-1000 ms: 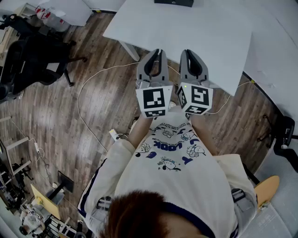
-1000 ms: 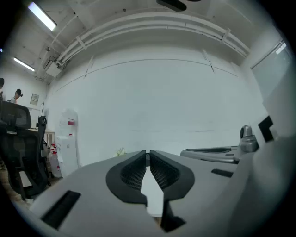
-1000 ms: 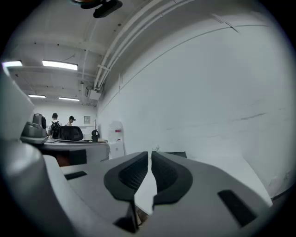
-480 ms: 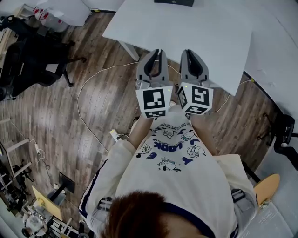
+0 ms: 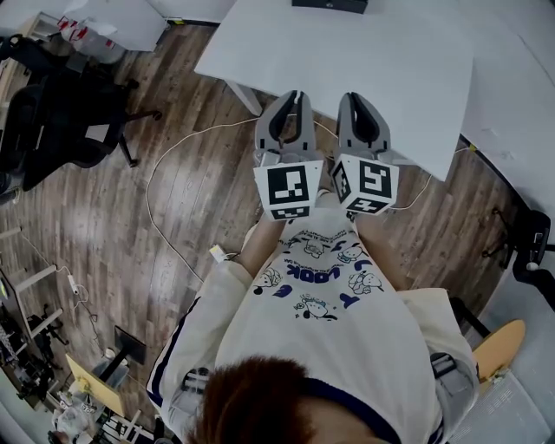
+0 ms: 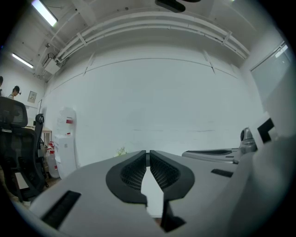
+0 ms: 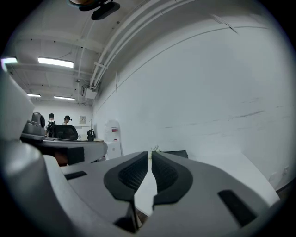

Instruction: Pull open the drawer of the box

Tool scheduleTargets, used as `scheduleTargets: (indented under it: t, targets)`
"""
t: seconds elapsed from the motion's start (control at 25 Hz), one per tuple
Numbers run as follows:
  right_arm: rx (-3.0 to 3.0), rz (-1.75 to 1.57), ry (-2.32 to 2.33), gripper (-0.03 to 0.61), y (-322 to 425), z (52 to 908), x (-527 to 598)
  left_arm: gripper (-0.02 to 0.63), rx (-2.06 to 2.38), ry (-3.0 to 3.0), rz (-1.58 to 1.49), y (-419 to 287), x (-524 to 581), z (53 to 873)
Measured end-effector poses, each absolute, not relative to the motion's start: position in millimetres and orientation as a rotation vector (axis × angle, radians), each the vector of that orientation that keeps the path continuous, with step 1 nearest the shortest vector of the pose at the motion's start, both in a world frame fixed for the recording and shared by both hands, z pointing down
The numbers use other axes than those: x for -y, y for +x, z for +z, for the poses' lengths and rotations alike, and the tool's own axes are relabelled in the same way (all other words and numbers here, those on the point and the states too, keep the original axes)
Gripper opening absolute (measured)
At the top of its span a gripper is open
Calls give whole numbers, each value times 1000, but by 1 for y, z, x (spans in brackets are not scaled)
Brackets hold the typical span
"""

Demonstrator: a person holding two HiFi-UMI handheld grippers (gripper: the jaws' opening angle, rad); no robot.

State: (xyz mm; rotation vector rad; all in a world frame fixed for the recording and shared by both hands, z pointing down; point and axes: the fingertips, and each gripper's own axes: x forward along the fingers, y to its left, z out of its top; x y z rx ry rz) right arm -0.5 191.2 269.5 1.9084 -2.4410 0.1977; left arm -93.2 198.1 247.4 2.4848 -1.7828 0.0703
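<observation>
Grippers number two, held side by side close to the person's chest and pointing toward one white desk (image 5: 347,61). The left gripper (image 5: 291,100) has its jaws together with nothing between them, and the right gripper (image 5: 358,100) likewise shows jaws closed to a thin slit, empty. Each carries one marker cube, so two cubes in all: the left cube (image 5: 289,186) and the right cube (image 5: 368,184), nearly touching each other.

One dark flat object (image 5: 329,4) lies at the far edge of the desk, well apart from both grippers; it also shows just past the right jaws in the right gripper view (image 7: 173,152). Whether this is the box with the drawer cannot be told from here.

One white cable (image 5: 173,147) loops across the wooden floor (image 5: 199,191) at the left. One black office chair (image 5: 52,113) stands farther left. One white water dispenser (image 6: 66,134) stands against the wall, and two people (image 7: 51,118) are small in the background of the right gripper view.
</observation>
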Motion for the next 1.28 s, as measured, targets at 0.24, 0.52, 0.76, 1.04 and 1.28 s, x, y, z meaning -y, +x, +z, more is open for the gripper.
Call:
scheduleTargets:
  t: [0.24, 0.52, 0.76, 1.04, 1.28]
  targets:
    - [2424, 194, 1911, 44, -9, 273, -190, 35, 1771, 2474, 73, -105, -194, 254]
    - [2403, 207, 1916, 44, -7, 276, -181, 35, 1760, 2457, 78, -107, -184, 259]
    - [2403, 216, 1908, 44, 1, 279, -162, 35, 1762, 2446, 90, -98, -165, 263]
    - [2419, 230, 1887, 44, 8, 281, -121, 35, 1775, 2431, 95, -89, -127, 262]
    - [2438, 246, 1858, 44, 14, 283, -84, 35, 1800, 2412, 111, -81, -94, 263]
